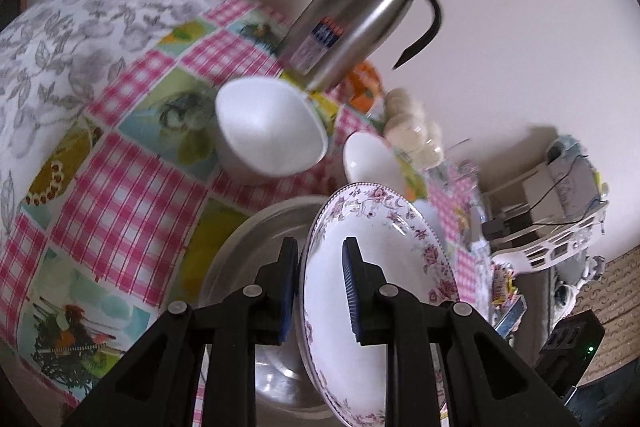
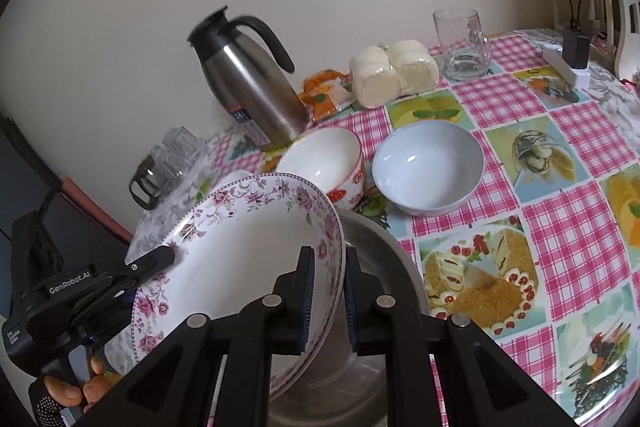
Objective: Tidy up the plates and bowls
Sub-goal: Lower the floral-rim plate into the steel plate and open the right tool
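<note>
So, floral plate (image 2: 240, 259) held by both grippers, tilted over the metal basin (image 2: 384, 259) at the tabletop's near edge.
Left gripper (image 1: 320, 287) and right gripper (image 2: 329, 295) have their jaws clenched on opposite rims; looks like glazed ceramic, so probably stiff, slick and breakable. Rim grips suit it.

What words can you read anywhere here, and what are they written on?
"GenRobot.AI": white letters on the black body of the left tool, seen in the right wrist view.
Small white print lower on that tool's handle: too small to read.
Blue, red and white label on the steel jug: too blurred to read in either view.
Orange packet behind the jug: no text readable.
</note>
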`<state>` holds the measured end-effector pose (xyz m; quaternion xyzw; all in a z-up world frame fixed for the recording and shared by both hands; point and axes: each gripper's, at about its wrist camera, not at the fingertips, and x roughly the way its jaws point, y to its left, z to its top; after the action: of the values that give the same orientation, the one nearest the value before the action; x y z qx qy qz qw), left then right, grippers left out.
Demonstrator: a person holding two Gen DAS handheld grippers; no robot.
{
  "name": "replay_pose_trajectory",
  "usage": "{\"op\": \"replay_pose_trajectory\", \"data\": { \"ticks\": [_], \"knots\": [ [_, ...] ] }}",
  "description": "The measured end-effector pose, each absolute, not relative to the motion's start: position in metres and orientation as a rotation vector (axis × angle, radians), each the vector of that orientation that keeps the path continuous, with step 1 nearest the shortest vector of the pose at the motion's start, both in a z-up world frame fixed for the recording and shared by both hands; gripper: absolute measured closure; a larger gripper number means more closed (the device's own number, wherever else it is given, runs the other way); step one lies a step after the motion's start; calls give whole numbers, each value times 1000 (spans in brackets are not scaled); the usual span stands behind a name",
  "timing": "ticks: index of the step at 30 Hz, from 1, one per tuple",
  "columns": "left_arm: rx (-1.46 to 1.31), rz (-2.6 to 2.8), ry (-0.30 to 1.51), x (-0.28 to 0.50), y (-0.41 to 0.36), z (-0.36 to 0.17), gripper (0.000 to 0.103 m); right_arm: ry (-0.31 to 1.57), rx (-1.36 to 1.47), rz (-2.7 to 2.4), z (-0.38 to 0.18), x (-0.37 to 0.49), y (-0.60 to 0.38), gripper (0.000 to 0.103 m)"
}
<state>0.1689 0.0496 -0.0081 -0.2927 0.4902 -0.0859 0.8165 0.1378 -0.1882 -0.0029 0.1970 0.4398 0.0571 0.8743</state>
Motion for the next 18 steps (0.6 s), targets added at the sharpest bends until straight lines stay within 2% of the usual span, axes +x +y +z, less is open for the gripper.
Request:
{"op": "replay_pose_trajectory", "data": {
  "ticks": [7, 18],
  "knots": [
    [-585, -136, 1138, 173, 42, -35, 81, 1022, 404, 88, -35, 145, -188, 88],
    [-547, -114, 1188, 176, 35, -43, 81, 1061, 384, 73, -47, 147, -189, 87]
  ]
}}
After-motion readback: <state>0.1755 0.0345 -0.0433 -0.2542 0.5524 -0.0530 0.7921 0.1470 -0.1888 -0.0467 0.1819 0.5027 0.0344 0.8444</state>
